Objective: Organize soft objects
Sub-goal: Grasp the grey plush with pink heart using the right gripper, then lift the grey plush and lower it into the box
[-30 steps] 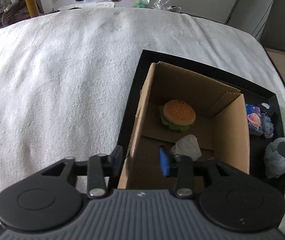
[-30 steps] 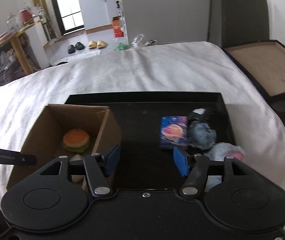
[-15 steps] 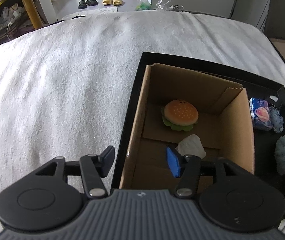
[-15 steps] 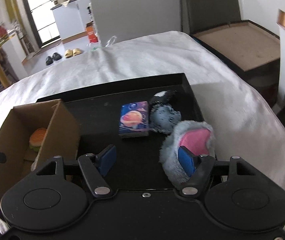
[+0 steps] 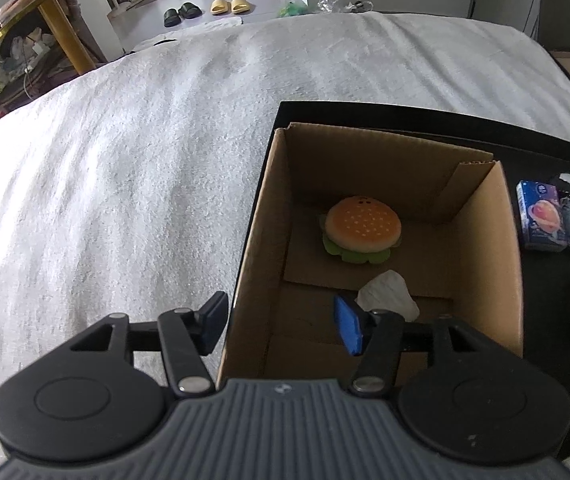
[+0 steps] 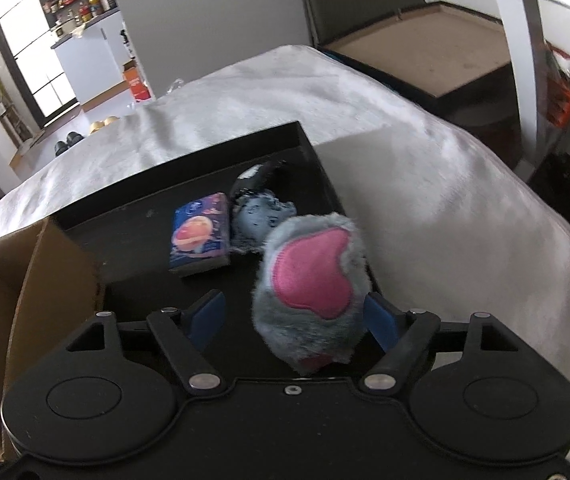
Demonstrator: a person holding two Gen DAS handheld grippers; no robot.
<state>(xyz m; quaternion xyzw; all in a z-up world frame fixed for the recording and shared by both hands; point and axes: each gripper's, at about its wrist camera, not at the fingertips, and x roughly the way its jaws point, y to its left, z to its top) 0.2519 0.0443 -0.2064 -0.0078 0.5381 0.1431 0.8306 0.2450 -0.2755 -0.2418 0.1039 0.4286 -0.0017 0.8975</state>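
Item: box (image 5: pixel 481 256). Cardboard, open-topped, stood at the left end of a black tray (image 6: pixel 189 200) on a white cover (image 5: pixel 133 168). Two soft pieces are already held inside: a burger plush (image 5: pixel 363 230) on the floor flap and a white wad (image 5: pixel 389 294) nearer the camera.

Item: left gripper (image 5: pixel 281 326). Its jaws are spread and nothing is pinched; they straddle the box's left wall, one pad outside, one inside. A second ago the pads stood much closer about that wall; the jaws have been opened since, so the wall is judged released.

Item: right gripper (image 6: pixel 295 314). Its jaws have just been opening and now stand wide. The grey plush (image 6: pixel 309 280), with a pink patch, is seen between them; the right pad lies at its fur, the left pad is clear of it, so no grip is made yet. A second ago the view was aimed at bare tray, with the plush off to the right; it has since been brought over the toy.

Items unsorted on the tray: a purple packet (image 6: pixel 201 238), a dark grey toy (image 6: pixel 263 216) touching it, and the plush.

Judgement: the next pick is being set up; closing on the plush and a carry to the box are called for.
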